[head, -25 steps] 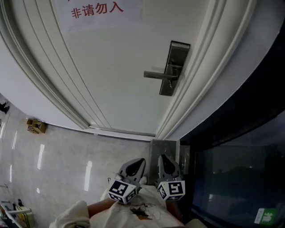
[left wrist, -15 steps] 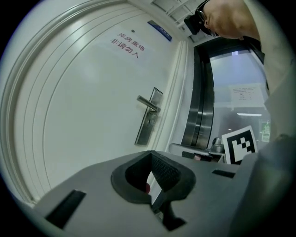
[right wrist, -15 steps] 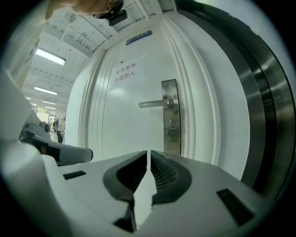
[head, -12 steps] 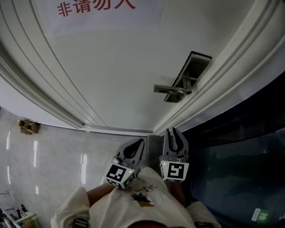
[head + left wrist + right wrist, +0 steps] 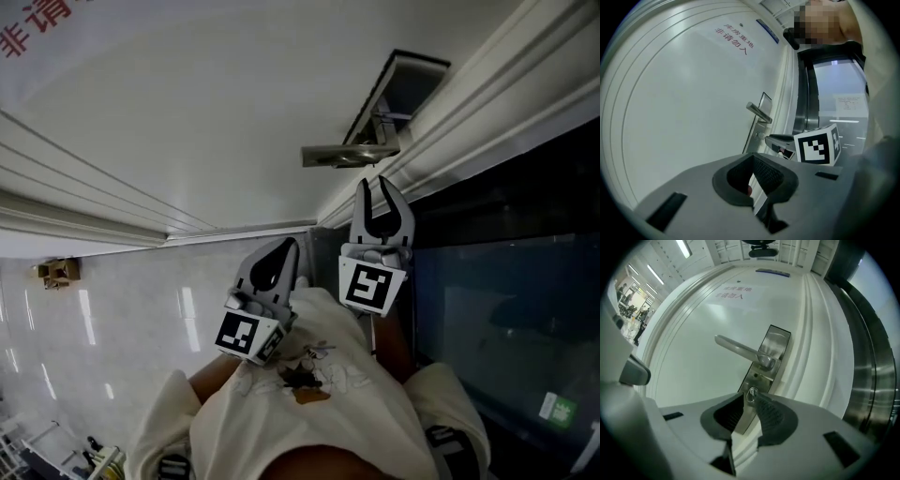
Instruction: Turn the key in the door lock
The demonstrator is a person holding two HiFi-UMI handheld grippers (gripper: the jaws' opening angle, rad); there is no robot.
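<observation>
A steel lock plate (image 5: 397, 94) with a lever handle (image 5: 345, 156) sits at the right edge of the white door (image 5: 187, 112). In the right gripper view a small key (image 5: 751, 393) sticks out of the plate (image 5: 769, 357) below the handle (image 5: 739, 349). My right gripper (image 5: 377, 187) points up at the lock, just under the handle. Its jaws are opening, and the key shows right at the fingertips of that gripper (image 5: 749, 402), with no pad pressing on it. My left gripper (image 5: 280, 247) hangs lower and to the left, shut and holding nothing.
A moulded white door frame (image 5: 469, 103) runs beside the lock, with a dark glass panel (image 5: 506, 309) to its right. Glossy pale floor tiles (image 5: 122, 319) lie below, with a small brown object (image 5: 58, 271) by the wall. Red print (image 5: 37, 23) marks the door.
The right gripper has risen towards the lock, rolled upright, and its jaws have gone from shut to apart. The left gripper moved up a little too. The camera now looks closer at the door.
</observation>
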